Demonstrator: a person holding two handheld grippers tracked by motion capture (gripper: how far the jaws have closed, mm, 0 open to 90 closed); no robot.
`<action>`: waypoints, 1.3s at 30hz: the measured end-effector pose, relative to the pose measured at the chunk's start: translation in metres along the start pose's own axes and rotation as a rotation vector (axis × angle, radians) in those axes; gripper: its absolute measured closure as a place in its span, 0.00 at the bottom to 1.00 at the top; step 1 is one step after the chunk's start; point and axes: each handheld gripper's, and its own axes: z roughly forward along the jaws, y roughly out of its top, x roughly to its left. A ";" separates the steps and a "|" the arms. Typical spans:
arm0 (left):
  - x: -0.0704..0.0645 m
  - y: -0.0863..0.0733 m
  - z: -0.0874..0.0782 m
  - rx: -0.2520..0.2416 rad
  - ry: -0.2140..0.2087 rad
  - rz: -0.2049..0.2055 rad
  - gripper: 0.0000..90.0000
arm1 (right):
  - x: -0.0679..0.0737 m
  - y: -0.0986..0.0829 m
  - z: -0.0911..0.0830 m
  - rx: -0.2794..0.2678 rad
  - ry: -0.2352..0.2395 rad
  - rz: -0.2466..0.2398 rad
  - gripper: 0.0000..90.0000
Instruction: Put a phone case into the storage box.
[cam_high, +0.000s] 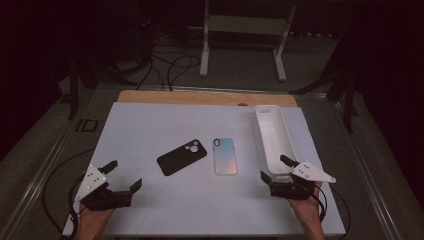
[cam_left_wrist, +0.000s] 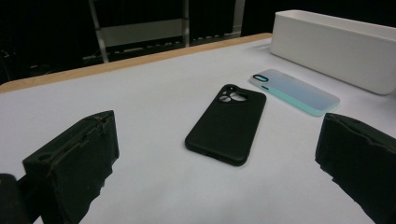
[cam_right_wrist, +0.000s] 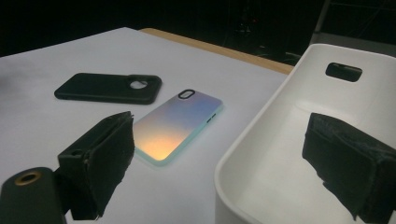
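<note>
A black phone case (cam_high: 182, 157) (cam_left_wrist: 227, 122) (cam_right_wrist: 109, 87) lies flat near the middle of the white table. Just to its right lies an iridescent phone case (cam_high: 225, 156) (cam_left_wrist: 294, 91) (cam_right_wrist: 179, 124). A long white bin (cam_high: 272, 139) (cam_left_wrist: 337, 45) (cam_right_wrist: 299, 158) stands at the right, with nothing seen inside. My left gripper (cam_high: 125, 176) (cam_left_wrist: 219, 163) hovers open at the front left, short of the black case. My right gripper (cam_high: 276, 168) (cam_right_wrist: 233, 163) is open at the bin's near end, one jaw over the bin and the other outside it.
The white table top (cam_high: 150, 125) has a wooden strip (cam_high: 200, 97) along its far edge. A white metal frame (cam_high: 245, 35) and cables lie on the floor beyond. Metal rails run along both sides of the table.
</note>
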 end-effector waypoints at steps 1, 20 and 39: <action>0.000 0.000 0.000 0.002 0.001 0.002 0.00 | 0.000 0.001 0.000 0.003 -0.001 -0.002 0.10; -0.001 -0.002 0.004 0.009 0.009 0.005 0.00 | 0.015 0.029 0.012 0.014 0.019 -0.031 0.10; 0.000 -0.004 0.004 0.009 0.016 0.008 0.00 | 0.042 0.065 0.070 0.069 0.083 -0.064 0.10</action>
